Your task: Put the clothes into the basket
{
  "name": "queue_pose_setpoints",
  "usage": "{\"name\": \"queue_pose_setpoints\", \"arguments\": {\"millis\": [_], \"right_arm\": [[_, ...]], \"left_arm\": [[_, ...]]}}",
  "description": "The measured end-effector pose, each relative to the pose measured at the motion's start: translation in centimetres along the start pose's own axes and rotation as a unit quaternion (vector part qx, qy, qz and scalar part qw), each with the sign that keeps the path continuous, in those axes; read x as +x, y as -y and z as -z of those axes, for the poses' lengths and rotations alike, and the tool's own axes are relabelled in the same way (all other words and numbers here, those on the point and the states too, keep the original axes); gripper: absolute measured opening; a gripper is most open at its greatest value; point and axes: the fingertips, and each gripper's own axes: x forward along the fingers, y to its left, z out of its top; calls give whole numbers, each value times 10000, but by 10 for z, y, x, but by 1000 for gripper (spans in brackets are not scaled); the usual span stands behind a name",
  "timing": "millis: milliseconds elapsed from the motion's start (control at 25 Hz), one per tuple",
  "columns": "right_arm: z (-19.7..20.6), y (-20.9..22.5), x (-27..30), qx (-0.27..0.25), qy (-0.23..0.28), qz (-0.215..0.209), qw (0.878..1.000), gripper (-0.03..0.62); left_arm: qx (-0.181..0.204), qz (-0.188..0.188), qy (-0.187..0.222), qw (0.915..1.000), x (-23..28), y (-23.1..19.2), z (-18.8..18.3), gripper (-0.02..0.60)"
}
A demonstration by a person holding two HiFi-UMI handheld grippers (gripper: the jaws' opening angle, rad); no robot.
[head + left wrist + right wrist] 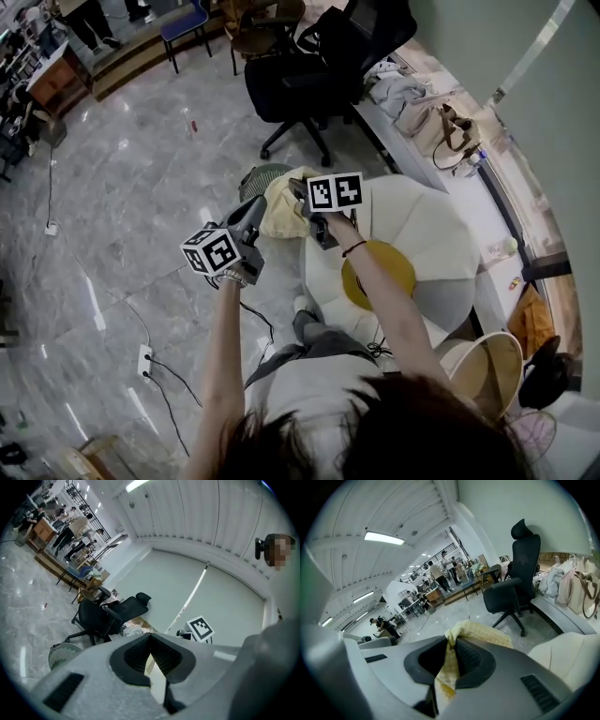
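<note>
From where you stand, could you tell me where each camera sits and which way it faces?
Head view: on the person's head, looking steeply down at floor, basket and black chair; shows hair, both arms, left gripper and right gripper holding a yellow cloth.
Left gripper view: on that gripper, looking along its jaws, shut on the cloth, toward chair and basket.
Right gripper view: on that gripper, looking along its jaws, shut on the cloth, toward the chair.
Shared: all three show the chair and cloth.
</note>
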Motion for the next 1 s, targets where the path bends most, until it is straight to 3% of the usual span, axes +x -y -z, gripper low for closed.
{"name": "queue_pose_setpoints", "arguments": {"millis": [440,1000], "right_arm": [[-34,10,42,-157,-111,-60,9998,40],[-54,20,103,-35,-369,50,9993,40]], "left_arm": [[116,-111,67,9998,24,-36,-37,11],[-92,-12,-417,9991,55,-102,-59,11]]}}
